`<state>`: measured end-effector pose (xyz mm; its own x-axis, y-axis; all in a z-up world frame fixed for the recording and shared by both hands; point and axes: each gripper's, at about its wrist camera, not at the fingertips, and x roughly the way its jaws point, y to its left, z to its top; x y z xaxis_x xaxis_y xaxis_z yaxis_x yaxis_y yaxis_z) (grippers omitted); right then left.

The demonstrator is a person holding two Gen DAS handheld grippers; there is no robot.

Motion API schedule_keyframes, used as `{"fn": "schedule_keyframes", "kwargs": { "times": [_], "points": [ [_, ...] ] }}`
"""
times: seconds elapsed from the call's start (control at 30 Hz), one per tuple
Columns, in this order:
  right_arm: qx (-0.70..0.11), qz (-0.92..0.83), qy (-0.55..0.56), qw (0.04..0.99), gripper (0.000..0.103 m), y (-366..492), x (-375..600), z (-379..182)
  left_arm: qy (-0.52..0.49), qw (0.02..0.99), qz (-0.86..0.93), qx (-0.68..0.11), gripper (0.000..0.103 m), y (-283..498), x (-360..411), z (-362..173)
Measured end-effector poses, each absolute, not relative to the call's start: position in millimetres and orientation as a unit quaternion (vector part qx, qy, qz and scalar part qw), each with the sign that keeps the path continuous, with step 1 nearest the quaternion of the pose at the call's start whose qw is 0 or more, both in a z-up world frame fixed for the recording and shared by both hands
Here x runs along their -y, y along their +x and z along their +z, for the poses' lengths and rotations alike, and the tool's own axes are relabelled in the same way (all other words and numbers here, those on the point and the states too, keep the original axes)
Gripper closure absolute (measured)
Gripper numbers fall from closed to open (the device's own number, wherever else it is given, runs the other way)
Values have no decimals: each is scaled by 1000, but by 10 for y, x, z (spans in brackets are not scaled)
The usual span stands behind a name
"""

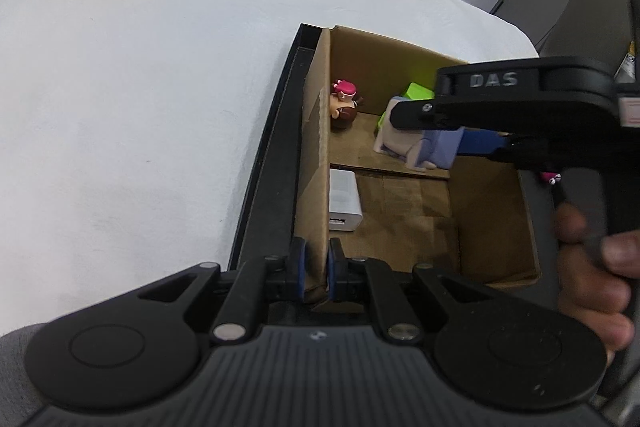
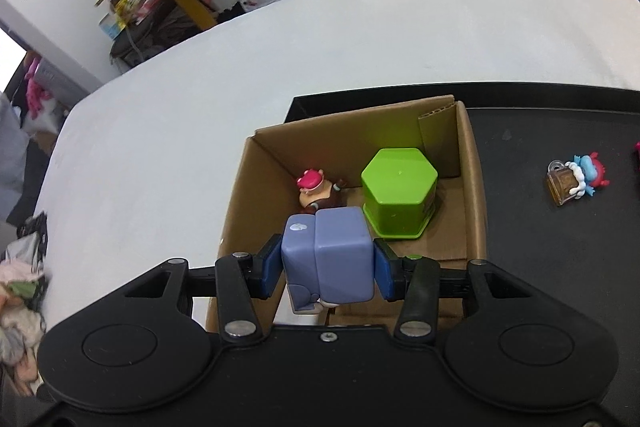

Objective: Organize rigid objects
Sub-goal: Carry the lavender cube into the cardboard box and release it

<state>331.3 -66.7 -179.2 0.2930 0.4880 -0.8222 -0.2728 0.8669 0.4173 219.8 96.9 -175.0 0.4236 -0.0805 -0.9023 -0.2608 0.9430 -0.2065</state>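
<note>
My right gripper [image 2: 327, 269] is shut on a blue-purple blocky figure [image 2: 328, 255] and holds it over the open cardboard box [image 2: 236, 203]. In the left wrist view the figure [image 1: 424, 147] hangs above the box floor. Inside the box lie a pink-capped brown figurine [image 2: 316, 191], a green hexagonal container [image 2: 398, 195] and a white charger block [image 1: 343, 201]. My left gripper [image 1: 316, 267] is shut on the box's near left wall [image 1: 316, 163].
The box stands on a black mat [image 2: 560, 247] on a white-covered table [image 1: 140, 107]. A small blue toy with a brown mug [image 2: 576, 179] lies on the mat right of the box. Slippers and shelves are on the floor beyond the table.
</note>
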Motion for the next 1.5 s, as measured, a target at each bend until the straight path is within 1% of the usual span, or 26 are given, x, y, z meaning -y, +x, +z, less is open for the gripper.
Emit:
{"fn": "schedule_keyframes", "kwargs": {
  "times": [0.1, 0.27, 0.83, 0.93, 0.97, 1.13, 1.27, 1.5],
  "points": [
    [-557, 229, 97, 793, 54, 3326, 672, -1858, -153, 833, 51, -530, 92, 2192, -951, -1715],
    [-566, 237, 117, 780, 54, 3291, 767, -1827, -156, 832, 54, -530, 93, 2186, -977, -1705],
    [-561, 254, 147, 774, 52, 3276, 1325, -1402, -143, 831, 63, -533, 93, 2211, -913, -1691],
    [-560, 256, 153, 773, 50, 3287, 1428, -1351, -140, 831, 66, -534, 93, 2211, -907, -1694],
    [-560, 256, 152, 773, 48, 3290, 1459, -1341, -139, 831, 68, -535, 93, 2213, -907, -1695],
    [-556, 258, 141, 777, 47, 3293, 1619, -1285, -135, 831, 72, -535, 94, 2217, -885, -1692],
    [-554, 259, 135, 780, 44, 3294, 1745, -1285, -134, 830, 77, -535, 94, 2216, -883, -1700],
    [-544, 283, 127, 780, 43, 3247, 1865, -1272, -123, 831, 82, -536, 95, 2226, -835, -1702]
  ]
}}
